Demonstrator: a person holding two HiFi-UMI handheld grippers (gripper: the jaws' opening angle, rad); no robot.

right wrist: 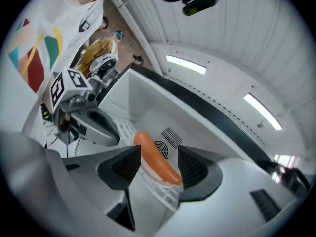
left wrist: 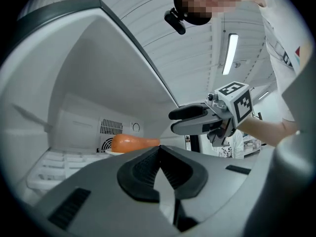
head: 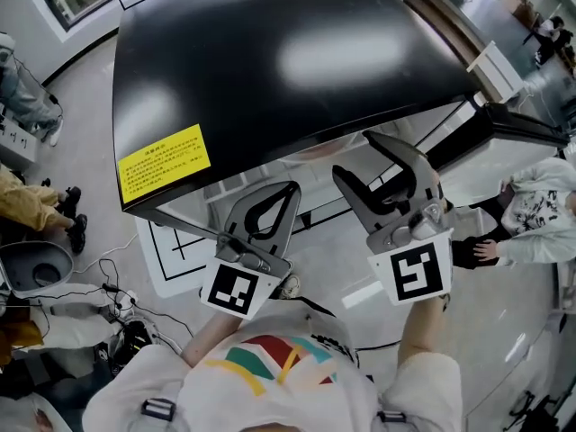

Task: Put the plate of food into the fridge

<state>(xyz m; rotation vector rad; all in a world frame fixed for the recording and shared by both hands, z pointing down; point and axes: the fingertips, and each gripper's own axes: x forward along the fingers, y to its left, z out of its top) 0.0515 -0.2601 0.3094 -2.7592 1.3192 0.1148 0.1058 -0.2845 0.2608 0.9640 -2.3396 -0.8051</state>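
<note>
While the fridge (head: 297,52) takes up most of the head view with its glossy black top, both gripper views look straight into its white inside. A white grid shelf (right wrist: 168,194) runs across the compartment, and that's where the plate of food is sitting, toward the far wall.

The right gripper (head: 357,156) is on the right and reaches a bit farther in than the other one. Its jaws are spread wide with nothing gripped; in its own view the food shows through the gap between them, but it's beyond the tips, not touched. The left gripper (head: 290,190) is just beside it on the left, jaws clenched tip to tip on nothing.

The plate (right wrist: 149,176) is small and white, flat on the shelf. One orange sausage (right wrist: 155,162) lies across it and sticks out past the rim. Right behind it on the far wall there's a slotted vent (right wrist: 171,136). Back on the outside, a yellow label (head: 164,160) sits at the near left corner of the black top; print is too small to read.
</note>
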